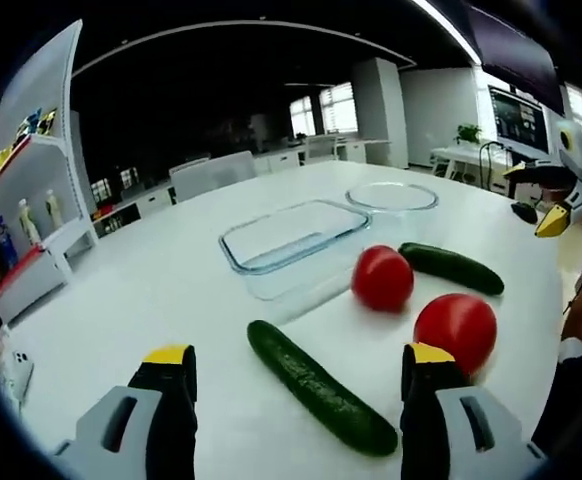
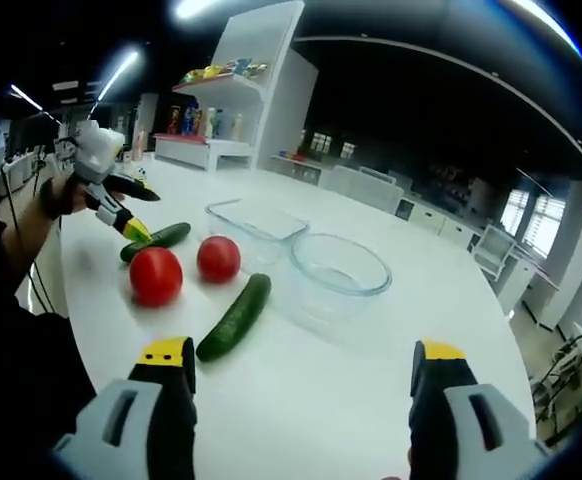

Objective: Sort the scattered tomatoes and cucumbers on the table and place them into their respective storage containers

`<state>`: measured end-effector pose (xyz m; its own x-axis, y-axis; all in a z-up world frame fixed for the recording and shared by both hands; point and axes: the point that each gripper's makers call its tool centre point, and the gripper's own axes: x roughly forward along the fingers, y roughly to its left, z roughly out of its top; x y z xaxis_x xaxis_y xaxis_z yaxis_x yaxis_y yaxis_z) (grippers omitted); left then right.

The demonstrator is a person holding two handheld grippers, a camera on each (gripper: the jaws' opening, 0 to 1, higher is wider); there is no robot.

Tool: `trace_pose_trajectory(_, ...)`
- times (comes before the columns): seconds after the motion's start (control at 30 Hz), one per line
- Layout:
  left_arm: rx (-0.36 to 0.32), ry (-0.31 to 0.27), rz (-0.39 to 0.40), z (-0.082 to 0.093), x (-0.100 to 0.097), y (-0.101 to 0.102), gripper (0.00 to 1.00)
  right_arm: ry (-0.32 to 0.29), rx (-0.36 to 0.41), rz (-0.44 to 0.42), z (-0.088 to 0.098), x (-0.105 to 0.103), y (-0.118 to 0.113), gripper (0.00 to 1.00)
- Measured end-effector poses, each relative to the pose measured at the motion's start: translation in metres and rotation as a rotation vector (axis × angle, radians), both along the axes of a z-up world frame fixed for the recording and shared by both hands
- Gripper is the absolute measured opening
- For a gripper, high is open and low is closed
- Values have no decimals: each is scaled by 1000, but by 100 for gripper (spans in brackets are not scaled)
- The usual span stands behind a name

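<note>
- left gripper (image 1: 296, 365) has jaws wide apart, holding nothing, and the near cucumber (image 1: 319, 386) lies slantwise right between them, so it looks closest
- right gripper (image 2: 301, 362) is spread too; same cucumber (image 2: 235, 317) sits ahead-left, beside the round bowl (image 2: 339, 266)

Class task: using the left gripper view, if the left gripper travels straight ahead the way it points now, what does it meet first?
Probably the near cucumber, lying slantwise between the left gripper's open jaws; the rectangular glass container sits farther on. Depth is uncertain.
</note>
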<state>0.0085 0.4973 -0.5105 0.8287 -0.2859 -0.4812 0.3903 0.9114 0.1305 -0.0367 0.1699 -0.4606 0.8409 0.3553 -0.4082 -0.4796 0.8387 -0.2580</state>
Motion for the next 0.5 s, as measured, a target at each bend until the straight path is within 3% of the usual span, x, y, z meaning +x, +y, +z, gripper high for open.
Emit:
trace_pose_trajectory(0.1, -92, 69, -19, -13, 2, -9, 78, 0, 0, -1, 0, 0, -1, 83)
trace_pose_trajectory(0.3, -37, 76, 5, -28, 12, -2, 76, 4, 6, -22, 0, 2, -4, 84)
trace_pose_trajectory(0.5, -108, 101, -10, -39, 17, -8, 73, 4, 4, -27, -1, 2, -5, 85)
